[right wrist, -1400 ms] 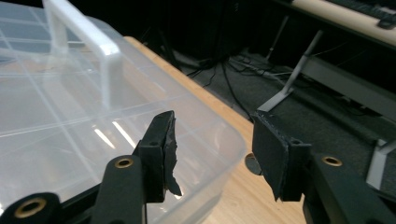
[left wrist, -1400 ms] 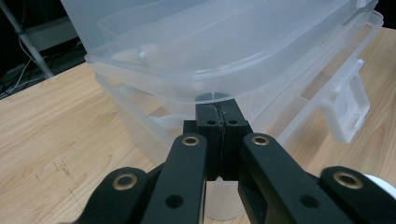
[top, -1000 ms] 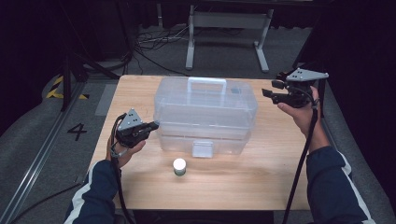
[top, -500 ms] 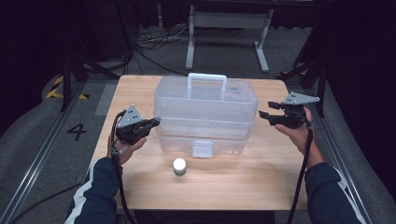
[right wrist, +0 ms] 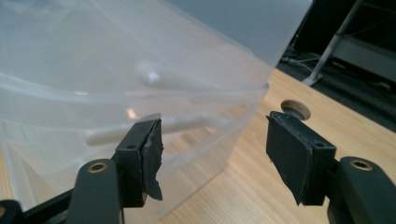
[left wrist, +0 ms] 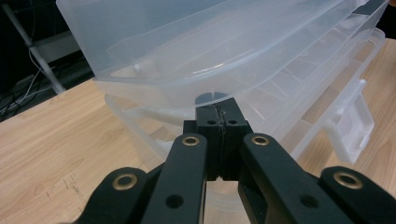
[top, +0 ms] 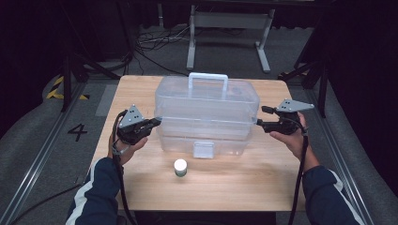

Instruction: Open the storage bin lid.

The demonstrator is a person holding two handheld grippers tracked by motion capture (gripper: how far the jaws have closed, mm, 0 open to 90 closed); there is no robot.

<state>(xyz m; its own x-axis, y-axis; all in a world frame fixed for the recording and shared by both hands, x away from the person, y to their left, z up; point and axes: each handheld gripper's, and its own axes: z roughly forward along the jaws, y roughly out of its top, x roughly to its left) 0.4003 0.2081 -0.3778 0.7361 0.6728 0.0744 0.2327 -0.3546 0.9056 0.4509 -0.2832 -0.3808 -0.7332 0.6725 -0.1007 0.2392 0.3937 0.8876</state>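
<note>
A clear plastic toolbox (top: 206,112) with a white carry handle (top: 208,79) stands mid-table. My left gripper (top: 157,120) is at the box's left end. In the left gripper view the left gripper (left wrist: 217,112) is shut, its tips right under the lid's rim (left wrist: 187,88). My right gripper (top: 259,123) is level with the box's right end. In the right gripper view the right gripper (right wrist: 215,151) stands open and has just been opening. Its left pad (right wrist: 149,154) is close to the box's wall (right wrist: 93,70), with nothing pressed between the pads.
A small white-capped jar (top: 180,167) stands on the wooden table (top: 234,187) in front of the box's front latch (top: 203,149). A round hole (right wrist: 295,108) is in the tabletop by the box's right end. A metal stand (top: 230,28) and cables lie on the floor behind.
My right gripper has come down from above the box's right corner to beside its right end, and its jaws stand wider. The left gripper has stayed put.
</note>
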